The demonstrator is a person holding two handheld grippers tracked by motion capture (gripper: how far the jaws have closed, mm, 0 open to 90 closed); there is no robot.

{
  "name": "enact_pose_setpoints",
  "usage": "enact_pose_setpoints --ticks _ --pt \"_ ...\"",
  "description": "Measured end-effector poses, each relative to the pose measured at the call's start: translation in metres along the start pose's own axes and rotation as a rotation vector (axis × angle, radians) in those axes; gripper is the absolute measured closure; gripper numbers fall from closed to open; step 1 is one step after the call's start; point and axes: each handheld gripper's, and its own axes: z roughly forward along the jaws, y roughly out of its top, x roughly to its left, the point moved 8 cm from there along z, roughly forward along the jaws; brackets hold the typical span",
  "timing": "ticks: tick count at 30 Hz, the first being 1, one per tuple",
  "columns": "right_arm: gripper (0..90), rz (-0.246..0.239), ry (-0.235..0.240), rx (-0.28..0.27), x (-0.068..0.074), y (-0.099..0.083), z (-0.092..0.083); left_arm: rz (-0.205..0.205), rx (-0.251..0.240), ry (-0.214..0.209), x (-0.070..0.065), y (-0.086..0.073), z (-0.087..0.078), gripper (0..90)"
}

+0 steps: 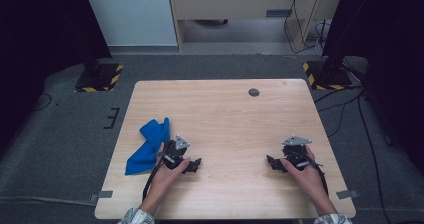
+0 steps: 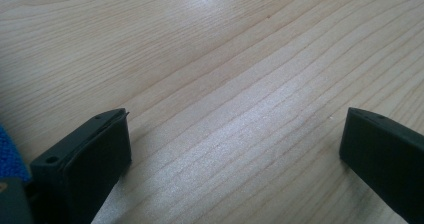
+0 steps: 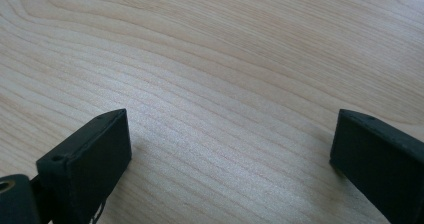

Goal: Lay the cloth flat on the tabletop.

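Two hands low on the light wooden desk [image 1: 225, 114], one hand-held gripper apiece. Left hand-held gripper [image 1: 196, 162] resting near the front left, jaws spread wide with bare wood grain between them, gripping nothing. Right hand-held gripper [image 1: 271, 160] near the front right, well apart from its partner, jaws likewise wide and holding nothing, tips turned inward toward the middle. Crumpled blue cloth [image 1: 148, 145] lying on the left side of the desk, just beside the left hand [image 1: 167, 171], stretched from mid-desk down toward the front left edge; a sliver of blue also at the left margin of the left gripper view [image 2: 9, 154], next to the left jaw. Small dark round grommet [image 1: 254, 92] set in the far part of the desk. Yellow-and-black striped stand bases [image 1: 100, 77] on the grey floor beyond.
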Motion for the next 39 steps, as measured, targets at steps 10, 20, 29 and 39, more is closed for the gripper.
enact_pose_setpoints --ticks 10,20,29,39 --pt "2.4 0.007 -0.004 0.001 0.001 0.0 0.0 0.003 -0.025 0.004 0.004 0.003 -0.004 6.2" --pt "2.4 0.008 -0.006 0.002 0.001 0.0 0.0 -0.059 -0.206 0.01 0.027 0.035 -0.054 6.6" --pt "2.2 0.01 -0.006 0.002 0.001 0.0 0.0 -0.098 -0.219 0.14 0.074 0.026 -0.08 5.8" --pt "1.5 0.017 -0.013 0.004 0.002 0.001 0.001 -0.14 -0.207 0.177 0.099 0.014 -0.083 6.0"
